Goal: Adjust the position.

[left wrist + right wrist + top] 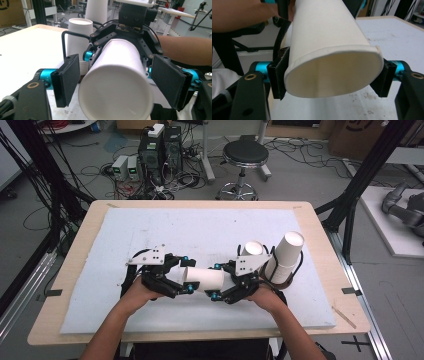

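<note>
While a white paper cup (202,278) lies sideways at frame centre | right tool (332,75) clamps its squashed rim | left tool (117,85) spread apart around its base, untouching.

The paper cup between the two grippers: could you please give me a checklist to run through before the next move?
1. Right gripper grips the paper cup: ok, both pads press its mouth end.
2. Cup's rim round: not ok, squeezed into an oval.
3. Left gripper free of the cup: ok, pads stand beside the base end with gaps showing.
4. Cup lifted off the table: cannot tell.
5. Stack of cups out of the way: ok, it stands upright beyond the right gripper.
</note>
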Motion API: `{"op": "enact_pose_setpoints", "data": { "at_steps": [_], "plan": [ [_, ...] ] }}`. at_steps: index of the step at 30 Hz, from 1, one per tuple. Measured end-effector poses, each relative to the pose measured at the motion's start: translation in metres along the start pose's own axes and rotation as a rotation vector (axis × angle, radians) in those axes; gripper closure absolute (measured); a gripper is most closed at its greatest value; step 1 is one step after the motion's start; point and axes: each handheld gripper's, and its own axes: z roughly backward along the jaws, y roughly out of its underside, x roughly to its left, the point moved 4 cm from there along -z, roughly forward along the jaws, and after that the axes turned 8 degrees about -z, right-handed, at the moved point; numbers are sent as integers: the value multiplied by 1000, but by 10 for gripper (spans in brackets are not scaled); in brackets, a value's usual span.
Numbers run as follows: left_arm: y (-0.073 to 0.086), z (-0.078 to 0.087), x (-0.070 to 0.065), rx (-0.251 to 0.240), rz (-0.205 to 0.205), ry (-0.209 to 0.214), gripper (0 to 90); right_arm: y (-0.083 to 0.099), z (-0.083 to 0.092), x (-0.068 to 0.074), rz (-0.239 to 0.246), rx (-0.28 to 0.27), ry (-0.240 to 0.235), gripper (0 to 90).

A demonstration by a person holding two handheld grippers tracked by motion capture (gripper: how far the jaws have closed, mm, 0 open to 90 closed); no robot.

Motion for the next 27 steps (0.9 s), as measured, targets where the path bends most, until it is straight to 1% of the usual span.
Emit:
{"op": "enact_pose_setpoints", "data": {
  "at_steps": [1,4,5,6,8,9,10,11,12,13,14,16,18,19,20,21,22,23,24,25,26,27],
  "plan": [
    [0,1,0,4,-5,2,241,0,0,0,0,0,0,293],
    [2,1,1,11,7,12,253,1,0,0,0,14,-5,301],
    [4,2,2,12,6,34,291,1,0,0,4,18,-8,302],
    [4,2,2,12,6,34,332,1,0,0,4,18,-8,302],
    [5,2,1,7,0,56,352,1,1,1,11,32,-18,305],
    [5,3,1,-1,4,68,362,0,1,1,7,26,-29,302],
    [4,4,1,-12,2,80,368,0,1,1,7,26,-29,302],
    [3,5,0,-28,-8,79,368,-1,2,2,-15,7,-40,259],
    [3,5,0,-28,-8,79,368,-2,2,1,-9,-13,-35,239],
    [2,5,1,-32,-13,74,368,-2,2,1,-9,-13,-35,239],
    [2,6,1,-37,-12,67,369,-4,2,2,-44,-49,-30,169],
    [2,7,1,-51,-15,65,369,-5,4,1,-71,-65,-32,169],
    [1,7,1,-65,-18,65,370,-4,4,0,-78,-67,-30,169],
    [1,7,0,-68,-20,72,370,-4,5,0,-89,-70,-31,170],
    [2,6,0,-59,-28,76,370,-5,7,-1,-91,-82,-46,192],
    [3,5,0,-48,-28,72,370,-5,7,-1,-91,-82,-46,192],
    [4,4,0,-38,-28,71,370,-6,8,-1,-73,-83,-56,271],
    [5,4,0,-39,-24,72,372,-6,9,0,-51,-75,-56,283],
    [7,4,0,-35,-13,76,372,-4,9,0,-30,-51,-54,313],
    [9,3,2,-12,11,72,369,-3,9,0,-17,-35,-43,328],
    [9,3,2,-12,11,72,358,-3,8,0,-1,-25,-41,345],
    [10,3,3,-3,16,57,358,-3,8,0,-1,-25,-41,345]
  ]
}}
